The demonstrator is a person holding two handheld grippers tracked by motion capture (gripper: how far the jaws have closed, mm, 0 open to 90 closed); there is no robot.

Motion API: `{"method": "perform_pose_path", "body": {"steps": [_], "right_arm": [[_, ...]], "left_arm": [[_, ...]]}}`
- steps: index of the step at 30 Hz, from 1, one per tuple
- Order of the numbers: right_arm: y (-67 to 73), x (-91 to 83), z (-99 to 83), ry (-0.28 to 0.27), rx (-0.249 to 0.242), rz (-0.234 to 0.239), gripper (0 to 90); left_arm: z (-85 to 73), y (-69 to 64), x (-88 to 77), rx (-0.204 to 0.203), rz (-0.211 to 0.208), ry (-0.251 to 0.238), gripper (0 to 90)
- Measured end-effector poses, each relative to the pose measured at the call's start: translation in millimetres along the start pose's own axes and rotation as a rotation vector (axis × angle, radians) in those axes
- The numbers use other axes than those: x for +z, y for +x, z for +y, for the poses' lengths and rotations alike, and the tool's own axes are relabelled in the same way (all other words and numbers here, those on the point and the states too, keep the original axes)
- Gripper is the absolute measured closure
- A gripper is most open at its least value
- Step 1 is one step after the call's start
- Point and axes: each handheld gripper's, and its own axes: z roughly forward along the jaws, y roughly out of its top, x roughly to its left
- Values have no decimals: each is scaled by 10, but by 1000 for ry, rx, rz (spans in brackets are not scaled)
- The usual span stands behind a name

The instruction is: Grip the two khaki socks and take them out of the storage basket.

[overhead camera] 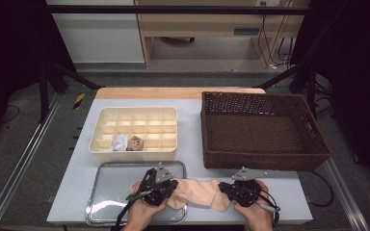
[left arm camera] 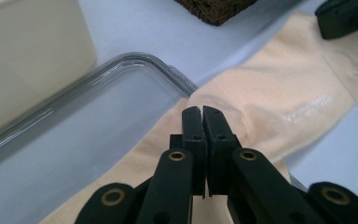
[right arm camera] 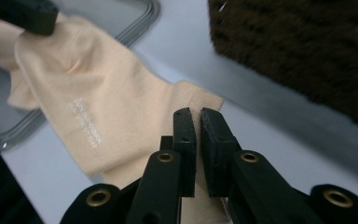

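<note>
I have a pale peach knitted sock (overhead camera: 197,191) stretched flat across the near edge of the table, one end lying over the right rim of the shallow clear plastic tray (overhead camera: 107,169), the other on the bare grey tabletop (overhead camera: 289,190). My left gripper (left arm camera: 202,111) is clenched on the sock's tray end, its jaws pressed together with the fabric pinched under them. My right gripper (right arm camera: 195,114) is nipped on the ribbed edge at the other end, with a thin slit between its pads where the cloth sits.

The cream divided organiser box (overhead camera: 139,111), far left, already holds two rolled bundles, one white (overhead camera: 120,142) and one tan (overhead camera: 136,142), in near compartments. The brown wicker basket (overhead camera: 262,103), far right, has nothing in it. I judge this sock is only gripped and spread; folding or rolling it and putting it away remain.
</note>
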Motion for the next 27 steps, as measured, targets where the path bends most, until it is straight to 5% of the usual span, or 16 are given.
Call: {"method": "perform_pose_path", "body": {"steps": [4,7,14,18,20,22,23,27], "right_arm": [[-56,76,85,-22,7,-9,841],[-36,214,100,10,-6,-25,765],[-67,57,39,-52,47,-30,676],[-100,55,-82,-6,52,-29,675],[-91,96,-120,23,46,-31,698],[-86,105,-117,21,28,-36,719],[-77,113,-92,37,11,-40,808],[-44,80,-41,45,-10,-36,843]], "left_arm": [[-36,4,-115,-2,14,-20,879],[-98,10,-79,-14,24,-11,838],[-97,80,-56,-53,8,-23,675],[-135,66,4,-52,1,3,691],[-136,46,37,-43,0,16,770],[-135,40,42,-43,0,16,832],[-130,38,38,-38,-2,14,855],[-113,49,-16,-39,-7,-3,871]]}}
